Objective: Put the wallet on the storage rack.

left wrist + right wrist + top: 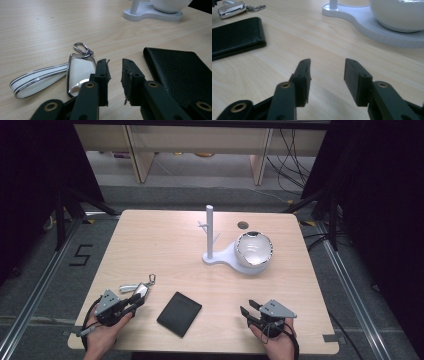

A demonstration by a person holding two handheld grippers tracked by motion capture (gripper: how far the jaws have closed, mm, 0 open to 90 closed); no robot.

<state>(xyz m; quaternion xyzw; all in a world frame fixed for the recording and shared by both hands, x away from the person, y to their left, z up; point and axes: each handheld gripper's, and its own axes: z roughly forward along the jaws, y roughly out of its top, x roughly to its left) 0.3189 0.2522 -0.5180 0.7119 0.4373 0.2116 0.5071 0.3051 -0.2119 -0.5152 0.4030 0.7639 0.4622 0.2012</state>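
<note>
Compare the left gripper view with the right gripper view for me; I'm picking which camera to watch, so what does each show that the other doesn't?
Left gripper view alone: the white strap on the key fob, and the left tongs open beside that fob, nothing between them.
Right gripper view alone: the right tongs open over bare table, and the white bowl up close.
Both: the black wallet, the key fob and its metal clasp, the white stand base.
</note>
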